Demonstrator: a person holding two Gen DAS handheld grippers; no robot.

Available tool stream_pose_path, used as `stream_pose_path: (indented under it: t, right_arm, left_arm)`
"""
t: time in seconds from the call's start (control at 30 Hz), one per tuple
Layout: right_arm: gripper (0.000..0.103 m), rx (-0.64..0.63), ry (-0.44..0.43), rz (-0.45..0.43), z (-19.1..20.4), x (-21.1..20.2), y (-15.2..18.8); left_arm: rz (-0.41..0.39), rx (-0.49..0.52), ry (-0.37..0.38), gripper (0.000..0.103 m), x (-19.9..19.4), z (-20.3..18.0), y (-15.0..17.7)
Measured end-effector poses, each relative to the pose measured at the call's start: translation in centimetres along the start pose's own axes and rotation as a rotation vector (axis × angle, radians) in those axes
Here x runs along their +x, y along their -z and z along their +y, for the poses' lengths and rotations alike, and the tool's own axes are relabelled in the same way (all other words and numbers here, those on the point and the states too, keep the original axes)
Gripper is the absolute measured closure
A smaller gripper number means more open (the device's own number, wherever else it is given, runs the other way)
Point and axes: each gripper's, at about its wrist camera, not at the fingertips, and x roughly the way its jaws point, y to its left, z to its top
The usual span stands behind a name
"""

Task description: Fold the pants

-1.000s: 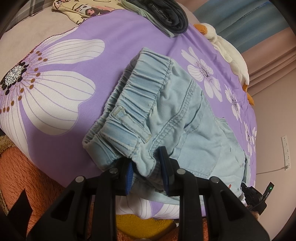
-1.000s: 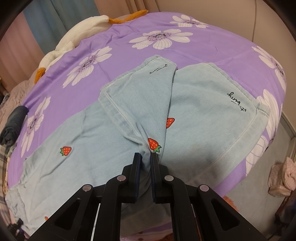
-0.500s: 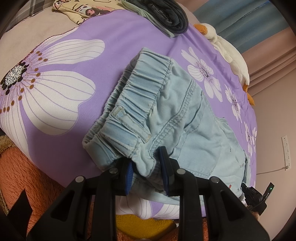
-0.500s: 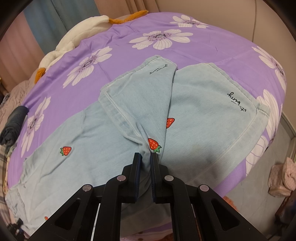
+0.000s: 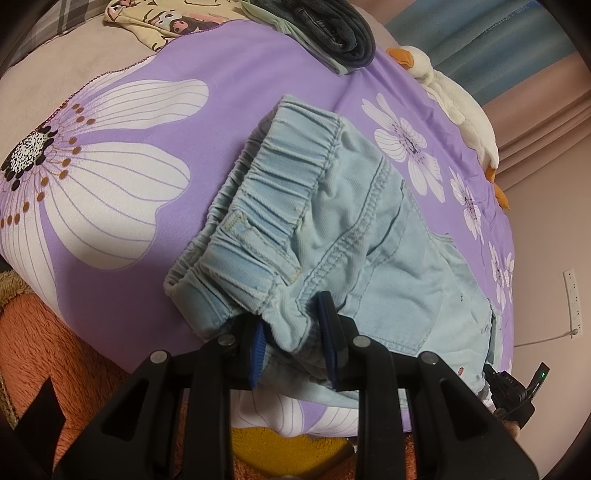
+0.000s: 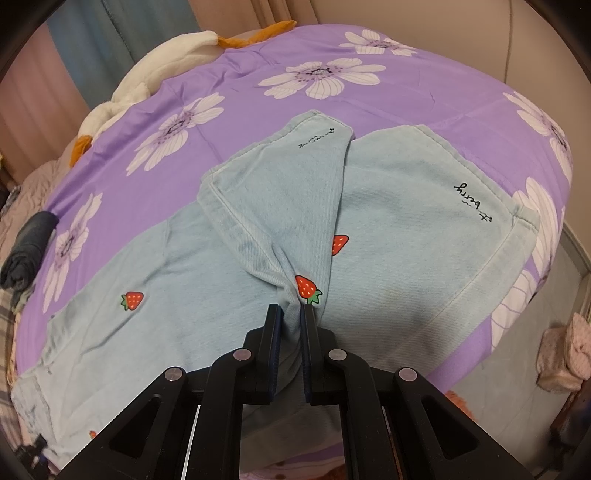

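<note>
The light-blue pants point(image 5: 354, 236) lay spread on the purple flowered bed cover point(image 5: 155, 221), waistband toward the left gripper point(image 5: 293, 332), whose blue-padded fingers point(image 5: 258, 345) were clamped on a bunched fold of the elastic waistband at the near edge. In the right wrist view the right gripper point(image 6: 291, 321) had its fingers pinched tight on a gathered ridge of the pants point(image 6: 406, 229) just below a printed strawberry point(image 6: 307, 288), with one leg folded up and across. A white plush duck point(image 6: 147, 85) and dark folded clothes point(image 5: 332, 26) lay at the far edges of the bed.
</note>
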Motion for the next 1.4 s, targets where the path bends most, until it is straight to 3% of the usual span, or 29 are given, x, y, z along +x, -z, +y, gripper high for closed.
stream_pose_path:
  t: [0.47, 0.53, 0.6, 0.67, 0.8, 1.4]
  right_arm:
    - [0.096, 0.012, 0.001, 0.015, 0.0, -0.6, -0.3]
    - [0.081, 0.015, 0.027, 0.012, -0.1, -1.0, -0.4]
    - [0.058, 0.015, 0.078, -0.030, -0.3, -1.7, -0.5]
    - [0.051, 0.019, 0.085, -0.053, -0.6, -2.2, -0.6]
    - [0.050, 0.043, 0.048, -0.049, -1.2, -2.5, -1.0]
    - [0.050, 0.065, 0.040, -0.108, -2.3, -5.1, -3.2]
  left_arm:
    - [0.000, 0.001, 0.001, 0.077, 0.0, 0.0, 0.0]
    - [0.001, 0.002, 0.003, 0.077, 0.0, -0.1, 0.1]
    - [0.001, 0.002, 0.004, 0.077, -0.1, -0.1, 0.1]
    - [0.001, 0.003, 0.003, 0.077, -0.1, -0.1, 0.1]
    - [0.001, 0.004, 0.003, 0.077, -0.1, -0.1, 0.1]
    - [0.003, 0.011, 0.014, 0.076, -0.2, 0.1, 0.0]
